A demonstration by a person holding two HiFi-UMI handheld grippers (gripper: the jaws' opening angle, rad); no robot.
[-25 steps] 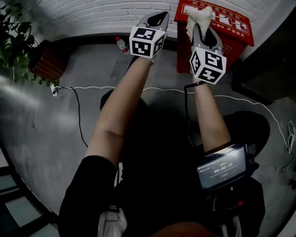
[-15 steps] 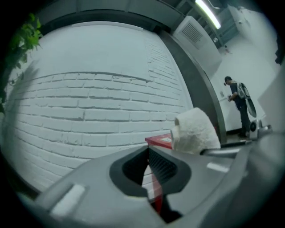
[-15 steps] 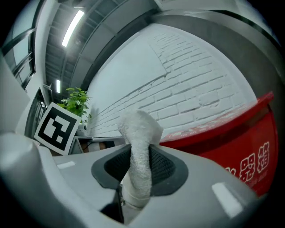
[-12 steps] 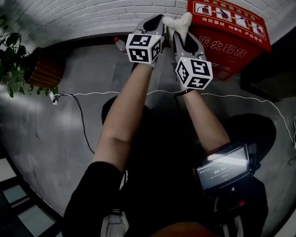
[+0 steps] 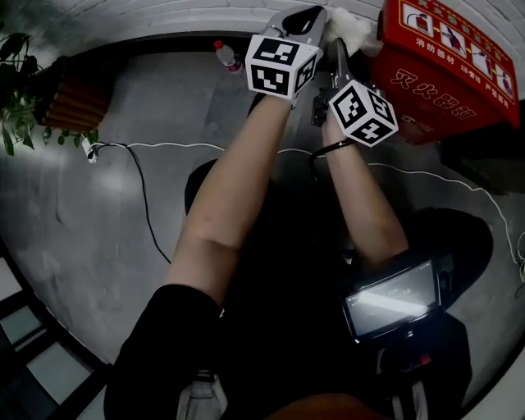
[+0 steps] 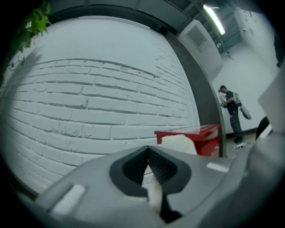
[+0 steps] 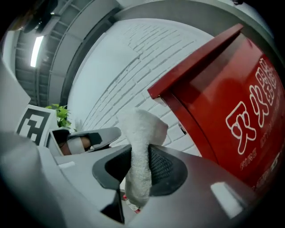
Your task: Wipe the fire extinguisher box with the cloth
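While right hand-held gripper [image 7: 139, 171] clamps cloth [image 7: 141, 133] beside box [image 7: 231, 102], bottle [image 5: 227, 57] near wall [image 5: 164, 16].

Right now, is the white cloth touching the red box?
Apart. The right gripper view shows a strip of brick wall between the cloth, pinched in the right gripper, and the box.

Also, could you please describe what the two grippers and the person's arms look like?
The left gripper and right gripper have grey shells, with dark ribbed pads inside the jaws. Each carries a white cube printed with black square markers. The person wears a black short sleeve; the forearms are bare.
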